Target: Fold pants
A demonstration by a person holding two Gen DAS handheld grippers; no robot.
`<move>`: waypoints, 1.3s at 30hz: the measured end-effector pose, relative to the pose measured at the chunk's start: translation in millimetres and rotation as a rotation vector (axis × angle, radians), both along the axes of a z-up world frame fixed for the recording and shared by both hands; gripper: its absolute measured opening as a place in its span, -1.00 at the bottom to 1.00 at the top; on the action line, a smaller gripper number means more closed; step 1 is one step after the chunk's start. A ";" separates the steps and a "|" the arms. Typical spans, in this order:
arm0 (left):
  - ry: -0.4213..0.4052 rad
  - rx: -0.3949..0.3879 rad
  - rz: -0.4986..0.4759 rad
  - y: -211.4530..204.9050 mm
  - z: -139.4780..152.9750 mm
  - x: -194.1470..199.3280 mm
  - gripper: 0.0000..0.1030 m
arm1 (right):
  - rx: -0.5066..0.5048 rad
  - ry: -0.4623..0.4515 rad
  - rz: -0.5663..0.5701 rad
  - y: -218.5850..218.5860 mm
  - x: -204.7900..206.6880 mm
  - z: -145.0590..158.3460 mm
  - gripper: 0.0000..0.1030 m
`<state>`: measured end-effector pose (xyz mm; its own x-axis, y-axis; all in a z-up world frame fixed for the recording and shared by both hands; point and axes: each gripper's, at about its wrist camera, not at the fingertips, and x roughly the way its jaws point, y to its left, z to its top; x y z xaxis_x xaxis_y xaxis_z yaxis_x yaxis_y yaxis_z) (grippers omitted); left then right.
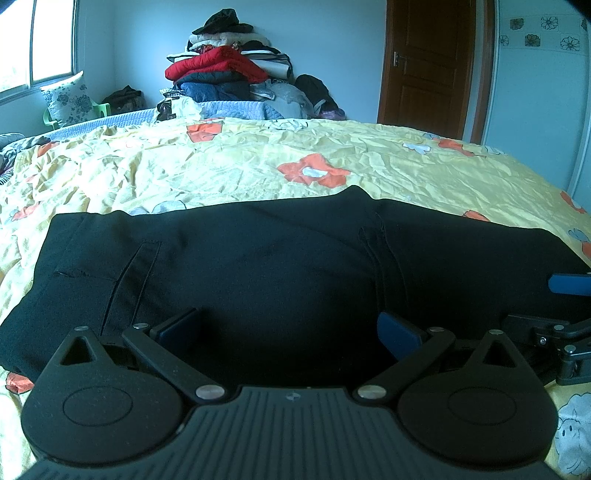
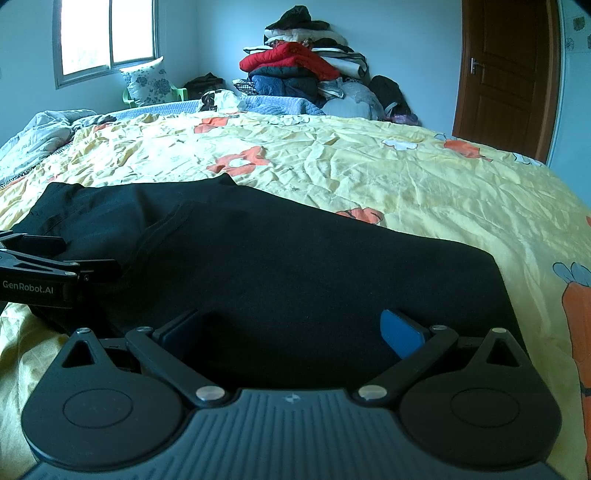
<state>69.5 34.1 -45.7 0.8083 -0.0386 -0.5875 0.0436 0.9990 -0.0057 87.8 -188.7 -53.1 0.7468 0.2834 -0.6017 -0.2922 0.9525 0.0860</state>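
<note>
Black pants (image 1: pixel 277 258) lie flat and folded on a yellow flowered bedsheet (image 1: pixel 221 162). A pocket slit shows at their left. My left gripper (image 1: pixel 290 328) is open, low over the near edge of the pants, holding nothing. The right gripper's blue pad (image 1: pixel 570 284) shows at the right edge of the left wrist view. In the right wrist view the pants (image 2: pixel 295 266) fill the middle. My right gripper (image 2: pixel 291 332) is open over their near edge, empty. The left gripper (image 2: pixel 40 277) shows at the left, resting on the pants.
A tall pile of clothes and quilts (image 1: pixel 225 70) stands against the far wall. A brown door (image 1: pixel 428 62) is at the right, a window (image 2: pixel 107 33) and a flowered pillow (image 2: pixel 147 81) at the left. A grey blanket (image 2: pixel 33 140) lies at the bed's left edge.
</note>
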 end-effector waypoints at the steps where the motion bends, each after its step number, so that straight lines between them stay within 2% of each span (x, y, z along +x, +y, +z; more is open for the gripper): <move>1: 0.000 0.000 0.000 0.0 0.0 0.0 1.00 | 0.000 0.000 0.000 -0.1 0.0 0.0 1.00; 12: 0.000 -0.001 0.000 -0.1 0.1 0.0 1.00 | 0.001 0.003 0.003 0.1 -1.2 0.1 1.00; 19: 0.000 -0.001 0.000 -0.1 0.2 0.0 1.00 | 0.022 0.019 -0.067 1.9 2.0 1.1 1.00; 28: 0.000 -0.002 -0.001 -0.1 0.4 0.1 1.00 | 0.008 0.041 -0.100 8.1 5.4 2.7 1.00; 31: -0.001 -0.002 -0.001 0.0 0.3 -0.1 1.00 | 0.009 0.007 -0.110 8.2 6.1 -1.5 1.00; 39: 0.000 -0.002 -0.001 0.0 0.8 0.2 1.00 | -0.009 0.004 -0.111 11.1 4.4 -2.6 1.00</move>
